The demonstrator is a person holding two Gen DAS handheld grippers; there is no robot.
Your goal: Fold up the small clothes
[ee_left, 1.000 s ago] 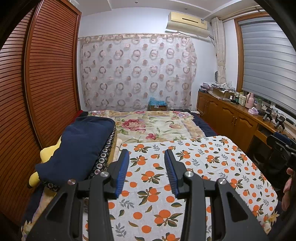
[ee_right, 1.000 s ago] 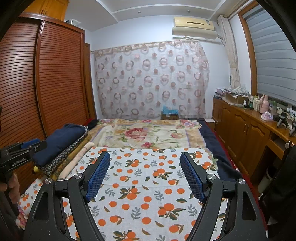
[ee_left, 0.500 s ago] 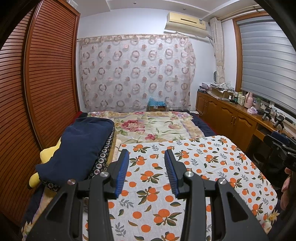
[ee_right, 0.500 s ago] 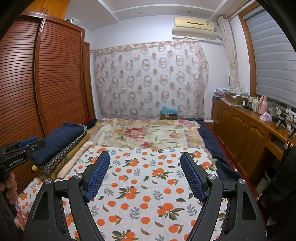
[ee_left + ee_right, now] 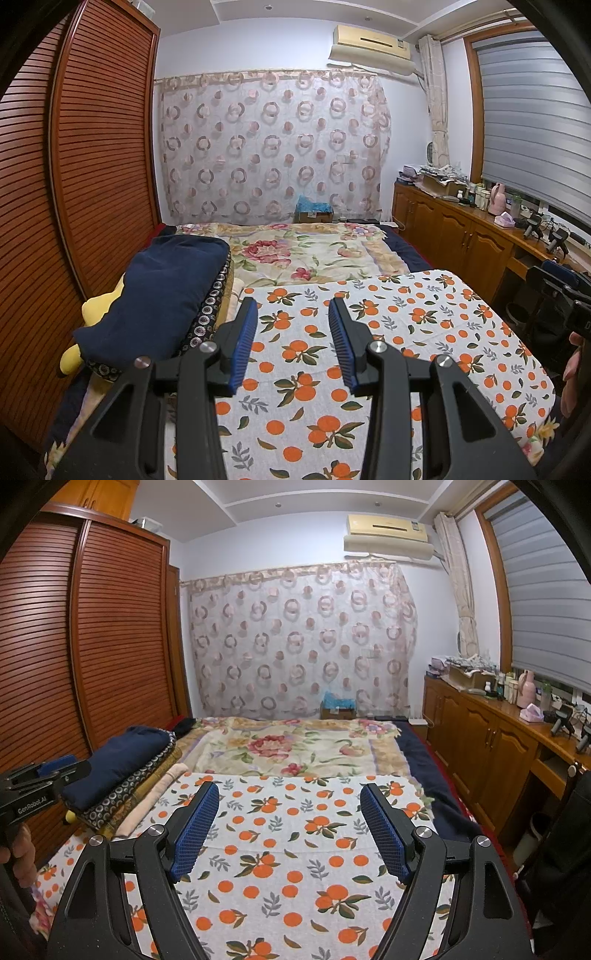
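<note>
A white cloth printed with oranges (image 5: 406, 325) lies flat on the near part of the bed; it also shows in the right wrist view (image 5: 295, 849). A stack of folded clothes topped by a navy piece (image 5: 162, 295) sits at the bed's left edge, also in the right wrist view (image 5: 122, 768). My left gripper (image 5: 291, 314) is open and empty, held above the cloth near the stack. My right gripper (image 5: 288, 797) is open wide and empty above the cloth. No small garment shows apart from these.
A floral blanket (image 5: 306, 254) covers the far bed. A slatted wooden wardrobe (image 5: 92, 166) runs along the left. A cluttered wooden cabinet (image 5: 498, 731) lines the right wall under the blinds. A yellow plush (image 5: 92, 306) pokes out under the stack. A curtain hangs at the back.
Both grippers have risen and drawn back slightly, tilting the views upward. Both stay open and empty.
</note>
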